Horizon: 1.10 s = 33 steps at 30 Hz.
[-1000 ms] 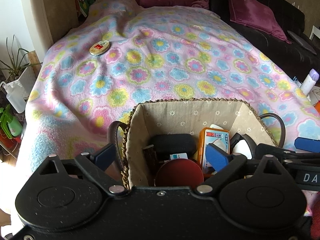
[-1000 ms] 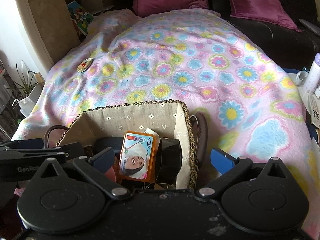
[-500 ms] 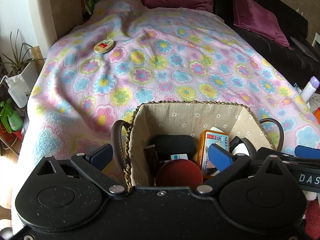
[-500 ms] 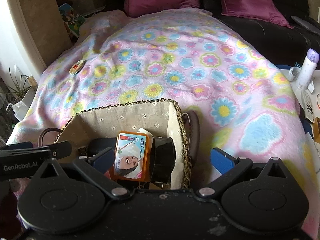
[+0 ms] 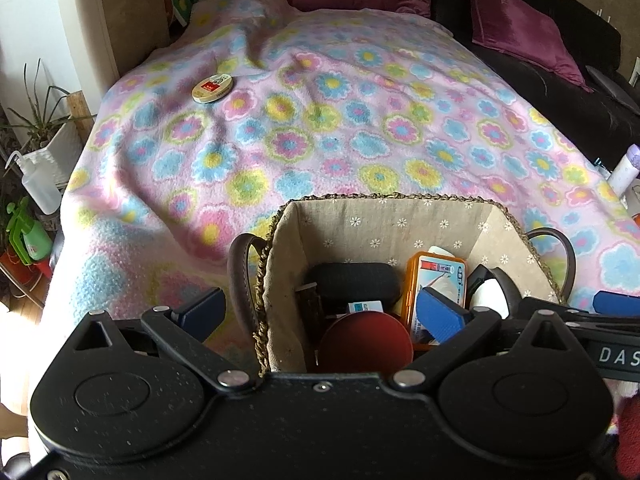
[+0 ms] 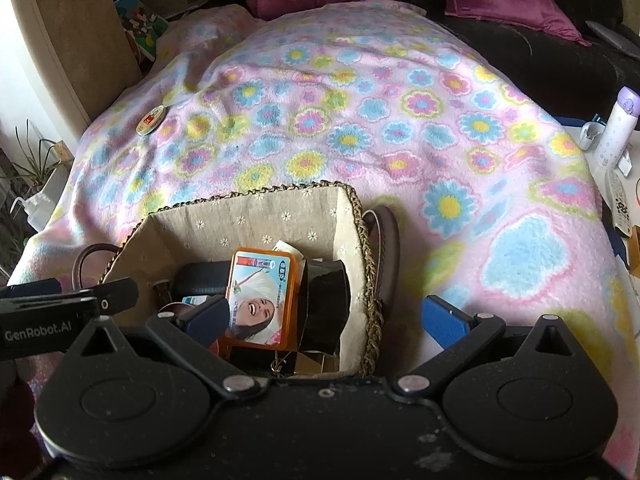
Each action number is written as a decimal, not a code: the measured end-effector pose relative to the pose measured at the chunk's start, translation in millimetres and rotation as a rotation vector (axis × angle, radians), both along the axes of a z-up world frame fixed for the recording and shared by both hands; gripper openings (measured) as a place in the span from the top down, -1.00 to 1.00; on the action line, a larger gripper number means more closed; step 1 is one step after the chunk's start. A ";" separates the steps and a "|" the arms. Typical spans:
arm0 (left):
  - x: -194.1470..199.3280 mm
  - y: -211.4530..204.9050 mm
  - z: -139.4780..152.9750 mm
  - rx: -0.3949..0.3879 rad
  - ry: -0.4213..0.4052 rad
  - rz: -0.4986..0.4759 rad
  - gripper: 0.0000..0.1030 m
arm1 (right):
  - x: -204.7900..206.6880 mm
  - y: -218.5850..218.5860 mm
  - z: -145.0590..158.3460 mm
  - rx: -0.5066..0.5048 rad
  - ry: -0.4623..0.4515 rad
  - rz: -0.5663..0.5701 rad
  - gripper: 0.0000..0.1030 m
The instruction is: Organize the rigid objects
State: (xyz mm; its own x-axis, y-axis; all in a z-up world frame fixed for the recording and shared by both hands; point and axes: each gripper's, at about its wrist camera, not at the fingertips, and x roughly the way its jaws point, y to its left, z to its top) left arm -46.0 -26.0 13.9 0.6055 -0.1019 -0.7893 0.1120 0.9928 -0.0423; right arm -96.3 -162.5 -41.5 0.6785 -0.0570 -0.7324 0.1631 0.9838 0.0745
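a basket [image 5: 384, 216] with a braided rim is seen at the near edge of a flowered blanket [image 5: 320, 132], most of which lies bare. a round tin [image 5: 211, 87] is set far off toward the blanket's left edge, well apart from the basket. inside the basket an orange card pack [image 6: 262, 300], a black case [image 5: 352, 286] and a red disc [image 5: 366, 346] are packed. both the left gripper [image 5: 320, 312] and the right gripper [image 6: 326, 316] are held wide apart, each straddling a basket side wall, nothing gripped.
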 end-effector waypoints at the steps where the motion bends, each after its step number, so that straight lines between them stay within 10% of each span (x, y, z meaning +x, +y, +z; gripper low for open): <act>1: 0.1 -0.2 -0.1 0.001 0.000 -0.002 -0.91 | 0.3 0.1 -0.4 -0.001 0.004 0.000 -1.00; 33: 3.4 -3.5 -2.9 0.033 0.019 -0.007 -0.91 | 1.5 -2.1 -3.0 0.016 0.018 -0.007 -1.00</act>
